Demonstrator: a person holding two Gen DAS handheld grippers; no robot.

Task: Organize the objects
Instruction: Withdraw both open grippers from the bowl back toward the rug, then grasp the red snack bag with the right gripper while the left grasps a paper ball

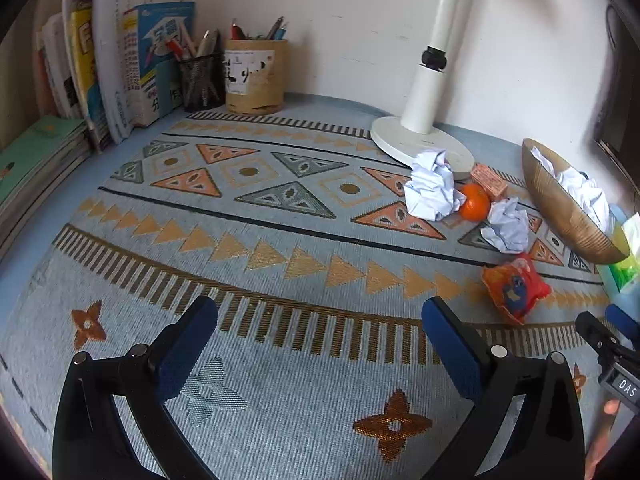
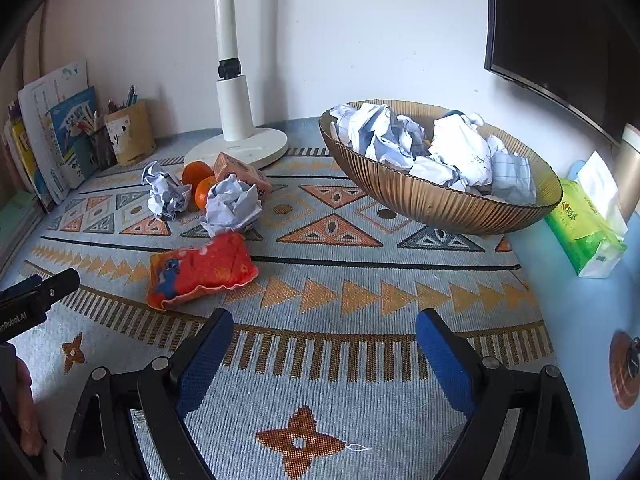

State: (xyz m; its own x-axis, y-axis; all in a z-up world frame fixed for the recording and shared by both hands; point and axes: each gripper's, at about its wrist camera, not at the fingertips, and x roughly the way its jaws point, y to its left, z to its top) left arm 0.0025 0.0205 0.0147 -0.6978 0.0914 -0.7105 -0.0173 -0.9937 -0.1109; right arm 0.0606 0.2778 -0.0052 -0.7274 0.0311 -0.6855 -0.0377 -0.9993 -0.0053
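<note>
Right hand-held gripper [image 2: 324, 334]: nearest you, jaws spread wide with nothing between them, angled down at the patterned cloth near the worktop's front edge.
Left hand-held gripper [image 1: 320, 322]: likewise wide open and empty, tilted down over bare cloth, well apart from the clutter.
Snack pack [image 2: 200, 270]: the closest loose item, lying flat just ahead and left of your right jaws. It looks light, puffy and slick, so pinch across its short width, gently, or it may squirt out.
Paper balls [image 2: 230, 208]: two on the cloth behind the pack, near the lamp base [image 2: 240, 148]. Featherlight and crushable; any grip will hold.
Oranges [image 2: 204, 192]: between the paper balls, touching them. Firm, round, likely to roll; close across the middle.
Bowl [image 2: 420, 200]: toward the back right corner, already holding crumpled paper.
</note>
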